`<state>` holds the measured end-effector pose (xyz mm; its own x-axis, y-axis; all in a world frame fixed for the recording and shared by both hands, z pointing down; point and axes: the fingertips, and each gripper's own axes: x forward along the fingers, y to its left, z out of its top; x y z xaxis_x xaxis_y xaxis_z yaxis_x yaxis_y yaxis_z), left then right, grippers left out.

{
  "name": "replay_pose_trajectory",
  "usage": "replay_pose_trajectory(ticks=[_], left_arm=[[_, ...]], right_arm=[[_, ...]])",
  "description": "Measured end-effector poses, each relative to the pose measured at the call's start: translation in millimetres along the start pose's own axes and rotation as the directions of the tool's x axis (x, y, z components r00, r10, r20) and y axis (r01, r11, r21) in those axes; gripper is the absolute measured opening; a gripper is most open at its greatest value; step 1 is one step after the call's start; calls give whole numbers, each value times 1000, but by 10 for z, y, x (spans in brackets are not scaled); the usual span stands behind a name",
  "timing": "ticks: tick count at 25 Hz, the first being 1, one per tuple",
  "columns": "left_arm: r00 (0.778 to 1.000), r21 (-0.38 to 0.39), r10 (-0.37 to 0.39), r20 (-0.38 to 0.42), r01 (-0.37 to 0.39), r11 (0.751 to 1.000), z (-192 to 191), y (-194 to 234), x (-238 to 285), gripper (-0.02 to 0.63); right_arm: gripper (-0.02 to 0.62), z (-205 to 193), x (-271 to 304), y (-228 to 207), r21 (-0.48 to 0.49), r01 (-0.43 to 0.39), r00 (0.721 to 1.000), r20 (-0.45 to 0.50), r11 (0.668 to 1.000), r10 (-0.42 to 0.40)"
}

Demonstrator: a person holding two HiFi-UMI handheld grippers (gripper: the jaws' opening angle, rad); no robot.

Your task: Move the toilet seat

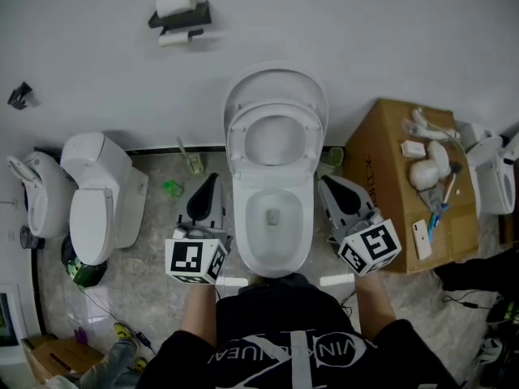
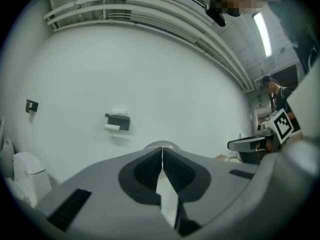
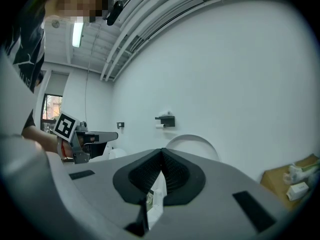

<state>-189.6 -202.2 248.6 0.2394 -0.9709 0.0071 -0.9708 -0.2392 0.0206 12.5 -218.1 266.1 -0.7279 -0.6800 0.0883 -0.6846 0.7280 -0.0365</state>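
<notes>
Toilet seat (image 1: pixel 315 140), a white oval ring, stands raised against the upright lid (image 1: pixel 276 81) at the back of the toilet bowl (image 1: pixel 243 217), leaning toward the white wall.

Only the head view shows the seat and the open bowl. Each gripper view gets just the lid's white arc rising behind its own jaws. The left gripper (image 1: pixel 212 178) is level just left of the bowl. Its own view shows the jaws pressed together with nothing between them. The right gripper (image 1: pixel 323 179) sits just right of the bowl, jaws likewise closed and empty.

The head view alone shows a second toilet (image 1: pixel 97 201) well left of the bowl. It also shows a cardboard box (image 1: pixel 389 185) to the bowl's right carrying small white items and a phone (image 1: pixel 422 239). A toilet roll holder (image 1: pixel 180 14) on the wall, up and left of the bowl, appears in all three views. Ceiling pipes and a strip light show only in the gripper views.

White lettering on the person's black shirt (image 1: pixel 300 347) and dark print on the box are too unclear to read.
</notes>
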Motion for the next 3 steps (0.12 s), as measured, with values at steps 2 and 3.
replay_pose_trajectory(ticks=[2,3], left_arm=[[1000,-3,-1,-1,1,1000,-5,-9,20,8],[1000,-4,-2,-2,2,1000,-6,-13,31,8]], right_arm=[[2,-8,0,-16,6,1,1000,1,1000,-1],[2,-12,1,-25,9,2,1000,2,1000,-2]])
